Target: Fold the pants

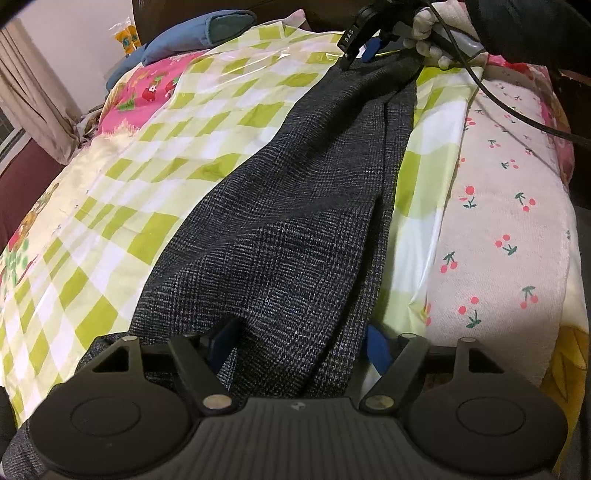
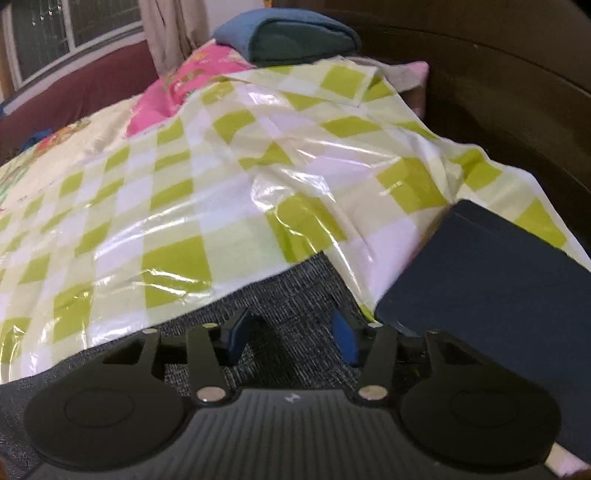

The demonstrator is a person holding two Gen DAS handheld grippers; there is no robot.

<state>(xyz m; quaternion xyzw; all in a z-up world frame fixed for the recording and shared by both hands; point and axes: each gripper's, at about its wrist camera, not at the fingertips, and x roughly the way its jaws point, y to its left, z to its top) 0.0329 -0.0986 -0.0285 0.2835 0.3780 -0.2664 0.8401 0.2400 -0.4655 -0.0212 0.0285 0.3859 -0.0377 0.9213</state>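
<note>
Pants (image 1: 295, 206): dark grey woven, lying lengthwise on the bed, stretching from the left claw (image 1: 299, 350) away to the right claw (image 1: 354, 55) at the far end.

Left claw: jaws standing wide, fabric bunching between the blue pads (image 1: 380, 347); whether they are pressing it cannot be told.

Right claw (image 2: 291, 332): jaws standing partly apart above the cloth, pads (image 2: 238, 330) not visibly gripping; a white-gloved hand (image 1: 424, 33) is holding it.

Checked plastic sheet (image 2: 221, 177): green and white, lying under the pants, spreading ahead of both claws.

Dark blue flat item (image 2: 480, 273): resting just right of the right claw.

Cherry-print towel (image 1: 498, 221): lying right of the left claw.
</note>
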